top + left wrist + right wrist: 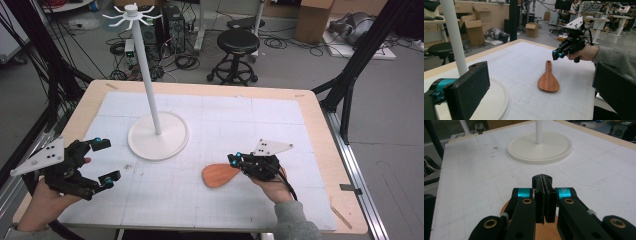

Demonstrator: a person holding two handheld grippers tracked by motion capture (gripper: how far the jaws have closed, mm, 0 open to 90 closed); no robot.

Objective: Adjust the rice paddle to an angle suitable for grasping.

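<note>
The right gripper (235, 160), jaws clenched empty just above the wooden spatula's (219, 175) handle, risked nudging it aside; left gripper (105, 161) gaped open.

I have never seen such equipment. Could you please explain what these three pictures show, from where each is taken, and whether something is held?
A person holds a two-jaw tool in each hand. One camera looks down from above; one more rides on each tool. On the white mat lie a wooden spatula and a tall white stand. The left gripper is open and holds nothing. The right gripper hovers above the spatula's handle; its jaws are shut on each other, so the spatula is not held.
</note>
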